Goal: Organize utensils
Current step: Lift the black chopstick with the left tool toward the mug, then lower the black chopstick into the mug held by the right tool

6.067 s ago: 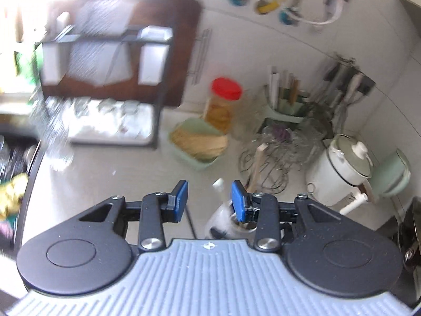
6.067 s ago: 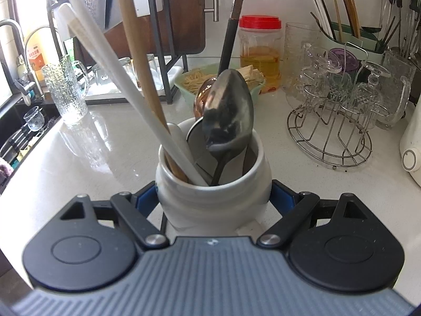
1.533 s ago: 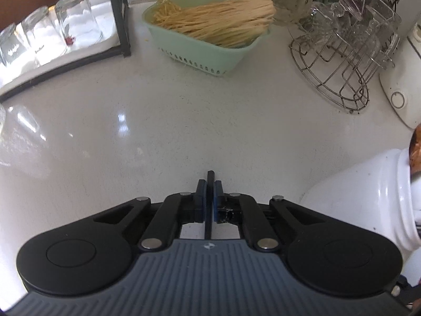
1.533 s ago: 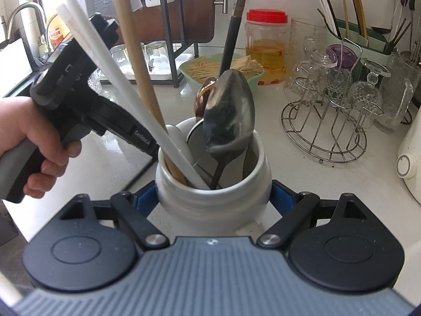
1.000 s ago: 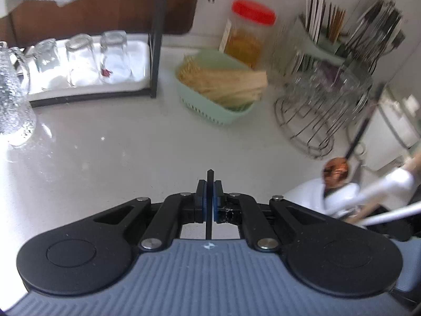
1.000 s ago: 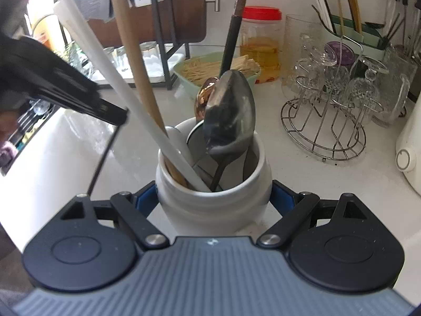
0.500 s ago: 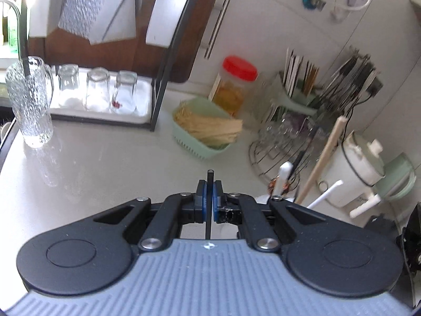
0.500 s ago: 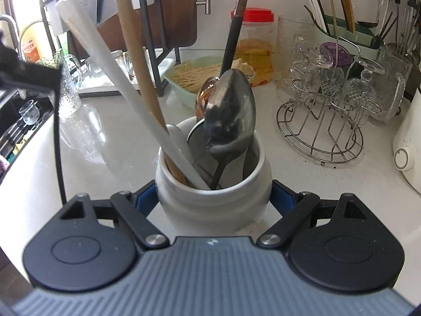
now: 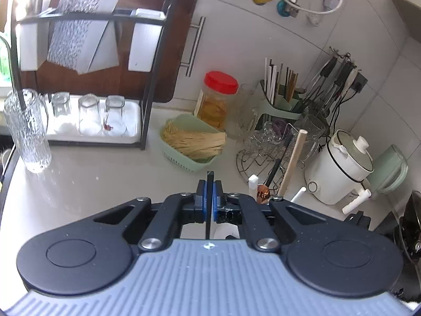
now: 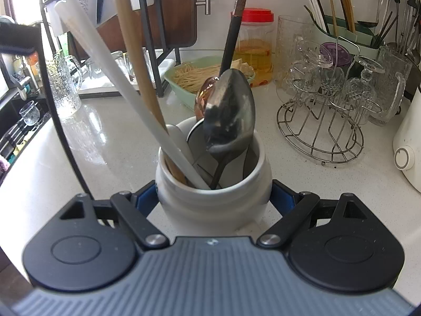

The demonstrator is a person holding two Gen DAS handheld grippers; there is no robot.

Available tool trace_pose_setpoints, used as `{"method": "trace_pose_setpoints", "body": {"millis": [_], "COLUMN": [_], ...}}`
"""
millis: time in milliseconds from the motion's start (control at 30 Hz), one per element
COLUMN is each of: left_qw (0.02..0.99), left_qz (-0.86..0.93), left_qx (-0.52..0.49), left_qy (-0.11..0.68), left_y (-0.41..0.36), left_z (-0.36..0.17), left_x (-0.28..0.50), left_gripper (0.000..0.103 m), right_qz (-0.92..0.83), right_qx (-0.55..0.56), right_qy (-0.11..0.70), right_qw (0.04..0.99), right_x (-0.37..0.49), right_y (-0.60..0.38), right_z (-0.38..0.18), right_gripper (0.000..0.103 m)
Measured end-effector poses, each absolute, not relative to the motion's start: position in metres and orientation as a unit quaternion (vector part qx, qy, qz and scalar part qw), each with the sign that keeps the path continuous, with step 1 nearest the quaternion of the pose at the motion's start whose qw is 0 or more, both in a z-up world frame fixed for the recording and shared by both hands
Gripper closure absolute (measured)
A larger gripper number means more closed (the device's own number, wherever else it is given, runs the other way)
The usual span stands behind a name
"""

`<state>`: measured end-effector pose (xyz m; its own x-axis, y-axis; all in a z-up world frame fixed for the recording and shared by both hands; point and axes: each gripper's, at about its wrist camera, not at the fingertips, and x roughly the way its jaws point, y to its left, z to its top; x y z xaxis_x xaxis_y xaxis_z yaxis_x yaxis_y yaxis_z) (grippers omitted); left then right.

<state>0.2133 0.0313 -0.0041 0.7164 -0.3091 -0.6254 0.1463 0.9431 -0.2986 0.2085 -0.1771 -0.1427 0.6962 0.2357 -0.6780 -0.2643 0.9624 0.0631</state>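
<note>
A white ceramic jar stands on the pale counter, and my right gripper is shut on it, blue pads against both its sides. In the jar stand a steel spoon, a copper spoon, a wooden handle, a white handle and a black handle. My left gripper is shut on a thin black utensil. It is up to the left of the jar, and the utensil hangs down beside it. Below the pads shows the jar's rim.
A green basket of sticks, a red-lidded jar and a chopstick holder stand behind. A wire glass rack and a white cooker are to the right. A black dish rack and a glass pitcher are to the left.
My left gripper has risen with the thin black utensil, from low over the counter to above the jar's level. The right gripper and the jar have stayed put.
</note>
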Motion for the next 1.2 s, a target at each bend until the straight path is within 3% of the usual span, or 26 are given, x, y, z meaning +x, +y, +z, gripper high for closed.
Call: {"method": "trace_pose_setpoints", "body": {"millis": [367, 1200], "left_qw": [0.925, 0.951], "left_qz": [-0.133, -0.183], "left_qx": [-0.096, -0.008], "left_qy": [0.343, 0.249], "left_y": [0.03, 0.007], "left_z": [0.019, 0.14], "left_x": [0.217, 0.242], "left_gripper": [0.098, 0.098], "right_qz": [0.135, 0.133], "right_qx": [-0.018, -0.018], "right_qy": [0.359, 0.357], "right_qw": [0.923, 0.925], "right_x": [0.207, 0.206], "right_y": [-0.178, -0.177], "right_z": [-0.143, -0.143], "right_gripper": [0.012, 0.012]}}
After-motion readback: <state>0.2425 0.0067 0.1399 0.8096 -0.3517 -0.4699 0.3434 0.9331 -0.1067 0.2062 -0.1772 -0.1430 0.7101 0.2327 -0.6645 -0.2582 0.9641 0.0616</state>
